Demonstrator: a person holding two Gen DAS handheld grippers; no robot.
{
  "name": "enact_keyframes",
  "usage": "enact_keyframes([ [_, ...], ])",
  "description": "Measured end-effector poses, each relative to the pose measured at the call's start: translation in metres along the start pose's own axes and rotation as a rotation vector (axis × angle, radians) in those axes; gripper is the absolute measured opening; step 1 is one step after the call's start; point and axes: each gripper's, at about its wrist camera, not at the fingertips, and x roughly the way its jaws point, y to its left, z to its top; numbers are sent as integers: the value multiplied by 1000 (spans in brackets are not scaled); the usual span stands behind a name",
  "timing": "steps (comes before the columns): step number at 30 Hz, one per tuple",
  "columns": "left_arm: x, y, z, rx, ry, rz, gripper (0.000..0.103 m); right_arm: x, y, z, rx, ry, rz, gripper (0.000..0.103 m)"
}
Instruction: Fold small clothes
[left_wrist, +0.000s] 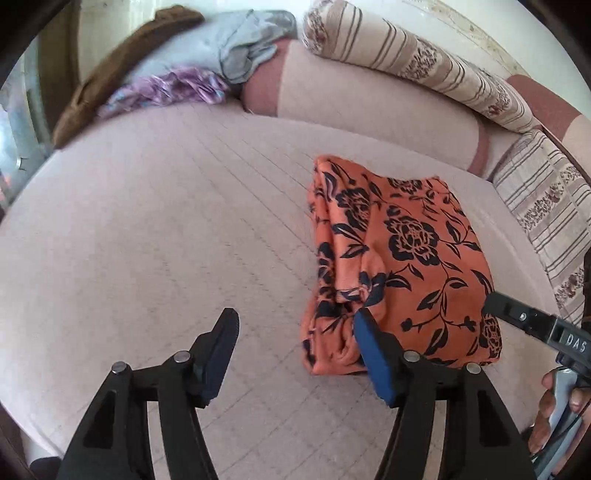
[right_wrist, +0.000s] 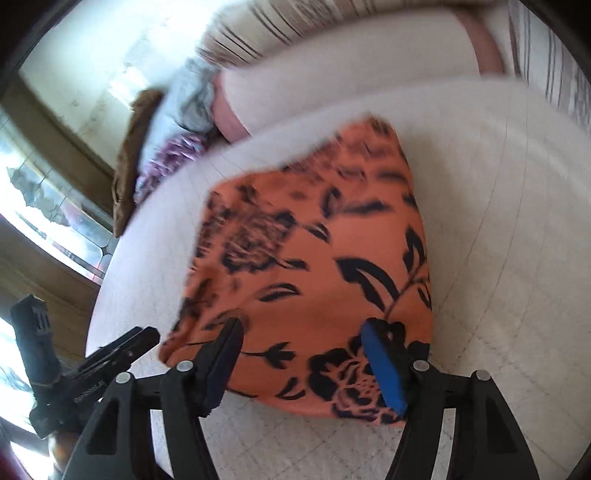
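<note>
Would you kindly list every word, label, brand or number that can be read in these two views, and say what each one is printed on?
"DAS": white letters on the black body of the right gripper, seen at the right edge of the left wrist view.
Light lettering on the body of the left gripper, seen in the right wrist view: too small and blurred to read.
The orange floral garment and the striped cushions bear patterns only, no text.

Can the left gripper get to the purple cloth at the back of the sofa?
Probably yes. The left gripper is open and holds nothing, and bare sofa seat lies between it and the purple cloth. The orange flowered garment sits off to the side, not in the way.
</note>
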Motion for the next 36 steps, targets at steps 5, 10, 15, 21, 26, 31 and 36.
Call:
enact_keyframes([
  [5, -30, 1, -6, 3, -5, -1, 68, 29, -11, -12, 13, 117, -37, 74],
  [10, -66, -4, -15, 4, -105, 58, 85, -34, 25, -19, -94, -46, -91, 76],
  [15, -87, -19, -23, 41, -153, 102, 93, -79, 38, -51, -144, -113, -223, 82],
  [21, -95, -35, -28, 98, -159, 155, 93, -101, 44, -84, -189, -133, -299, 83],
  [26, -109, -40, -26, 94, -177, 124, 93, -110, 55, -81, -237, -165, -353, 84],
  [31, -115, -48, -24, 123, -182, 112, 101, -115, 58, -74, -237, -180, -365, 84],
  [36, -113, -54, -23, 131, -180, 119, 103, -112, 55, -67, -237, -166, -384, 84],
])
